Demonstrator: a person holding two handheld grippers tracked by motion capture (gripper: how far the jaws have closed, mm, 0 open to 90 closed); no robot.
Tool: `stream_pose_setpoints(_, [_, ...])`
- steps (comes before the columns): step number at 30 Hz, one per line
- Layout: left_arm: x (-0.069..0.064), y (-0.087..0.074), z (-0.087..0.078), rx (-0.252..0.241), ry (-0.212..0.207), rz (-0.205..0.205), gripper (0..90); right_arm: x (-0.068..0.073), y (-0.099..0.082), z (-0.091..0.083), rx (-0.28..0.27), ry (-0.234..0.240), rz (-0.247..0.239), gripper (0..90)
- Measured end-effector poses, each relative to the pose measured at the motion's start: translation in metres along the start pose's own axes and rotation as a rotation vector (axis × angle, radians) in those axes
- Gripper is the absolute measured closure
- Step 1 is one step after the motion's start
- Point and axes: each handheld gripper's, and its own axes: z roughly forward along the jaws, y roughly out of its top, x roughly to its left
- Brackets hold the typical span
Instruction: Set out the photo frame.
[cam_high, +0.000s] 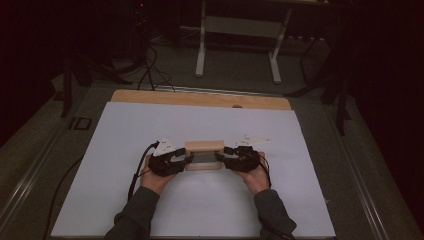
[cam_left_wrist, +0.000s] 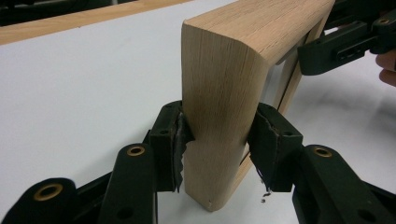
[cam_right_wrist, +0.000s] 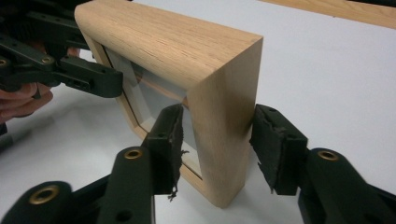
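— From up top, what have they got there?

— A wooden picture frame (cam_high: 204, 155), standing on edge near the middle of the white sheet (cam_high: 150, 125) on the desk (cam_high: 200, 98). The left hand-held gripper (cam_high: 187, 160) is at its left end, the right hand-held gripper (cam_high: 220, 158) at its right end, so the frame sits squarely between the two.

— And from the left one's own camera?

— The left hand-held gripper (cam_left_wrist: 217, 140) is clenched on the frame's near upright side: one pad on each face, low down, just above the bottom corner. The frame (cam_left_wrist: 224, 93) runs away from it, and the other gripper is at the far end.

— The right one?

— Less sure. The right hand-held gripper (cam_right_wrist: 217, 144) straddles the frame's (cam_right_wrist: 187, 70) near corner. The outer pad looks to be touching the wood; the inner pad sits in front of the glass (cam_right_wrist: 159, 100), and I can't say it's pressing. I can't tell whether it's truly gripping.

— How should it be done well, d'you think?

— I'd guess they mean to lift or shift it together. Seat both pads on wood rather than on the glass, grip evenly at both ends, and keep the two ends level so it doesn't twist.
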Motion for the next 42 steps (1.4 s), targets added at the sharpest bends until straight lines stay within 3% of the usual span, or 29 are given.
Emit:
stream_pose_setpoints(5, [0.003,0.0,0.0,-0.003,-0.005,-0.02,58.7,-0.003,0.0,-0.006,-0.028,0.004,0.031,64.8])
stream_pose_setpoints(10, [0.005,0.0,0.001,-0.005,-0.011,-0.029,59.5,-0.003,0.001,-0.005,-0.023,-0.005,0.025,65.9])
stream_pose_setpoints(22, [0.003,0.0,0.001,-0.004,0.006,-0.005,59.6,-0.002,0.008,0.008,0.005,0.011,-0.01,42.8])
stream_pose_setpoints(26, [0.003,0.0,0.001,-0.005,0.002,-0.003,59.6,-0.003,0.009,0.015,0.021,0.023,-0.018,40.4])
stream_pose_setpoints(32, [0.006,-0.001,0.002,-0.01,-0.01,-0.011,59.5,-0.007,0.005,0.014,0.022,0.045,-0.003,46.6])
stream_pose_setpoints(42, [0.007,0.0,0.002,-0.006,-0.014,-0.038,57.8,-0.004,0.001,0.009,0.021,0.042,0.016,52.3])
